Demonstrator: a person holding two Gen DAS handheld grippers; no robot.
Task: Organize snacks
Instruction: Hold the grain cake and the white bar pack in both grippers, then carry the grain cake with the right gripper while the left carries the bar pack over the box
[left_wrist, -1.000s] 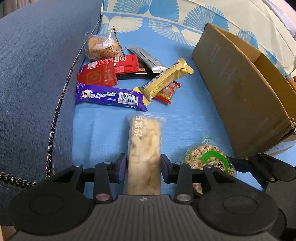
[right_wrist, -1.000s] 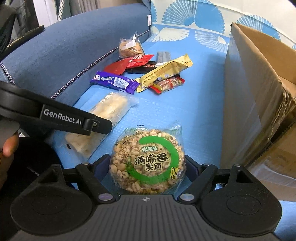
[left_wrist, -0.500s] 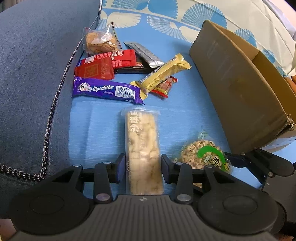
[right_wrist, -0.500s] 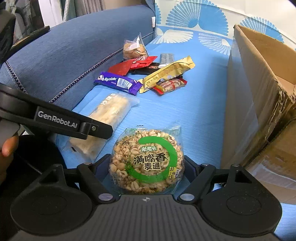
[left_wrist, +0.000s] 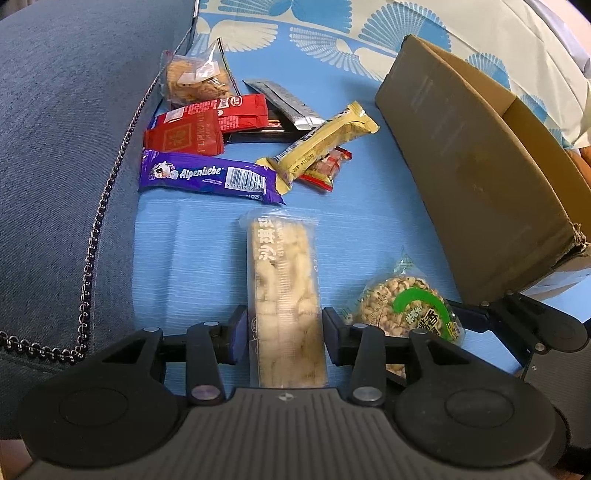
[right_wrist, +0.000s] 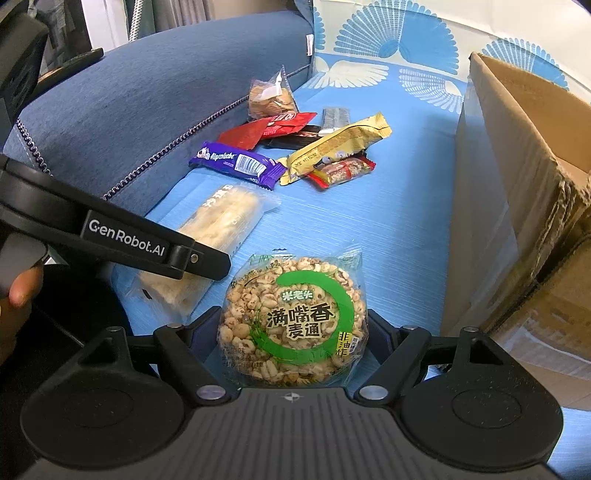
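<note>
The left gripper (left_wrist: 282, 334) has its two fingers pressed against the sides of a long clear-wrapped rice-crisp bar (left_wrist: 284, 295), clamped on its near end, with the bar running out toward 12 o'clock over the blue cover. The right gripper (right_wrist: 293, 332) is closed the same way on a round puffed-grain cake (right_wrist: 295, 317) with a green ring on its wrapper, the pads touching its left and right edges. Whether either snack is clear of the cover or only resting on it, I cannot tell for sure.

In the left wrist view the round cake and the right gripper lie at about 3 o'clock from the bar, just beside it. Farther out, at 11 to 12 o'clock, the other snacks lie loose on the blue sofa cover (left_wrist: 369, 206): a purple Alpenliebe bar (left_wrist: 207, 177), two red packets (left_wrist: 207, 129), a yellow bar (left_wrist: 325, 142) lying over a small red-and-clear candy (left_wrist: 325, 170), a silver packet (left_wrist: 284, 103) on a dark packet, and a clear bag of biscuits (left_wrist: 195, 79) at the back. A cardboard box (left_wrist: 480, 166) stands open at 2 o'clock, well apart from that heap.

By my reading the job is at an early stage. Two snacks are gripped; the inside of the box is hidden, so what it holds is unknown. If the box is the goal, both held pieces and the whole far heap are left to carry over.
</note>
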